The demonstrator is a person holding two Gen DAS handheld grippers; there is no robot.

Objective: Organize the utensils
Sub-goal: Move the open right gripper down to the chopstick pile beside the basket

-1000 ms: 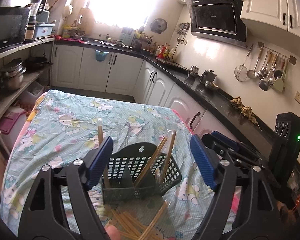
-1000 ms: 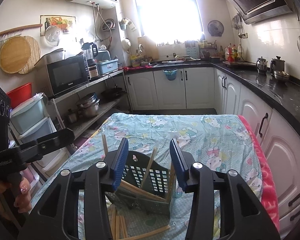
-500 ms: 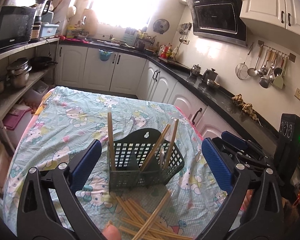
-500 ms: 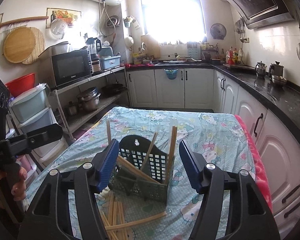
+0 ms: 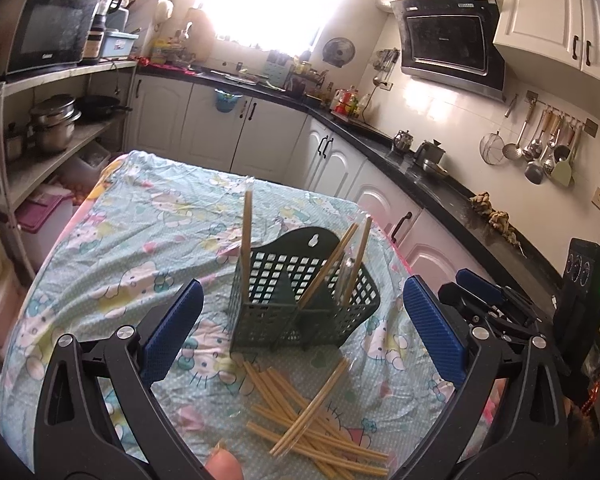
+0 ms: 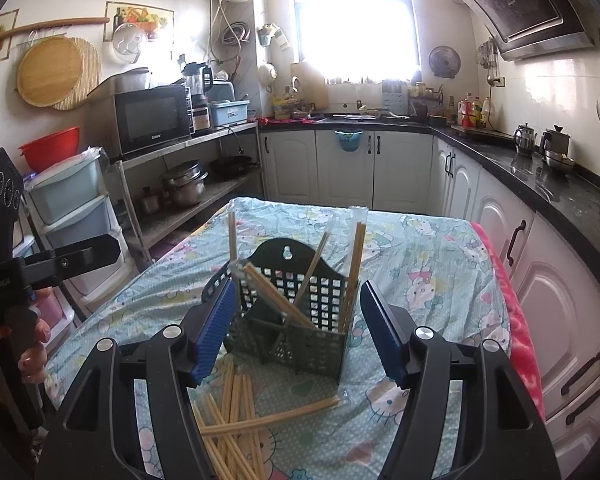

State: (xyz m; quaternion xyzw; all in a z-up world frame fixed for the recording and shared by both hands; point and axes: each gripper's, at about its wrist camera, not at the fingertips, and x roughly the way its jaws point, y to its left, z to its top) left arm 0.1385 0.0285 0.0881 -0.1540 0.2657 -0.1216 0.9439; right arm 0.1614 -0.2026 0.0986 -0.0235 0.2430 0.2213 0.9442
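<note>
A dark green slotted utensil basket (image 5: 300, 304) stands on the table, also in the right wrist view (image 6: 296, 320). A few wooden chopsticks (image 5: 246, 240) stand or lean in its compartments. Several loose chopsticks (image 5: 312, 412) lie in a pile on the cloth in front of it, also in the right wrist view (image 6: 236, 420). My left gripper (image 5: 300, 340) is open and empty, just in front of the basket above the pile. My right gripper (image 6: 296, 336) is open and empty, its jaws on either side of the basket's near corner.
The table (image 5: 140, 240) wears a cartoon-print cloth. White cabinets with a black counter (image 5: 440, 184) run along the right and back. Open shelves with pots (image 5: 52, 128) and a microwave stand on the left. The other gripper's handle (image 6: 16, 260) shows at left.
Both grippers have drawn back and up from the basket and opened wider. A chopstick that was beside the left finger now stands upright in the basket's left compartment.
</note>
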